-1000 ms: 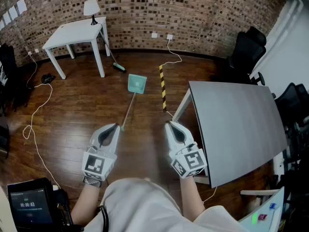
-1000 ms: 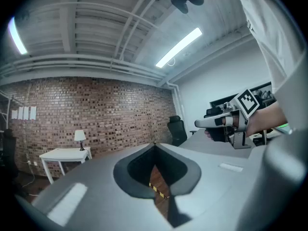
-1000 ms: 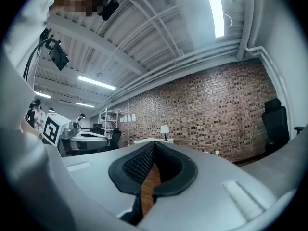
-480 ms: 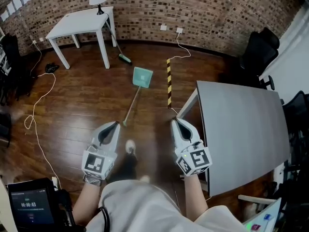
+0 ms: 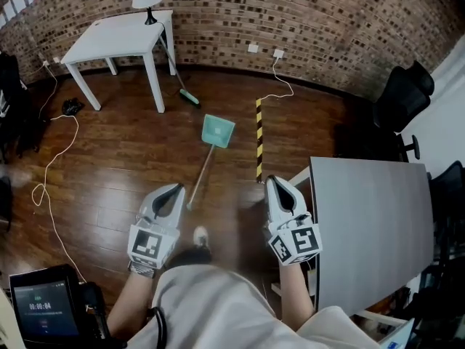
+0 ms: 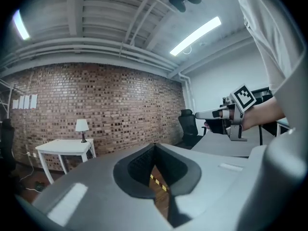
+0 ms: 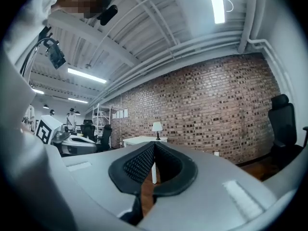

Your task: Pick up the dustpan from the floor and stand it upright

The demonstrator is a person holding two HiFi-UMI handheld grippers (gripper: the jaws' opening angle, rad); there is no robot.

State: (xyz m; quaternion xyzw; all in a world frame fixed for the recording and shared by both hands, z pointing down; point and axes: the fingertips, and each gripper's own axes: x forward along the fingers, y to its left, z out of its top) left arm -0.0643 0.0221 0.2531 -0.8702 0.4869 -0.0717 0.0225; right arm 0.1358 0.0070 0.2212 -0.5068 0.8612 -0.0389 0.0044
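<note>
1. Dark wood floor (image 5: 123, 158) underfoot and a shoe (image 5: 200, 236) at lower centre of the head view; both claws ride out front, low in frame, so I read this as the approach, with nothing reached yet.
2. The dustpan (image 5: 218, 131) lies flat on the floor at centre frame; the near end of its thin handle (image 5: 201, 177) sits just right of the left gripper (image 5: 174, 189) in the picture, and the teal pan lies farther up, just left of the yellow-black tape strip (image 5: 259, 140).
3. To do it well, I'd say: spread the jaws before coming down, since they cannot take the handle as they stand; cross the handle squarely rather than along it; bite it partway up, because the very tip may swing; then raise that end so the pan pivots onto its own edge and settles before letting go.
4. Watch the grey table (image 5: 370, 224) at right and the broom (image 5: 185, 94) leaning by the white table (image 5: 116, 38) at upper left; both look well apart from the dustpan, so there is room to swing.
5. Left gripper (image 6: 154, 148): jaws pressed together, pads meeting, nothing between them; only floor and tape show through the notch below.
6. Right gripper (image 5: 275, 184): in its own view (image 7: 154, 146) it is likewise closed tight and empty, touching nothing; a white table leg and the brick wall (image 7: 216, 109) show far beyond.
</note>
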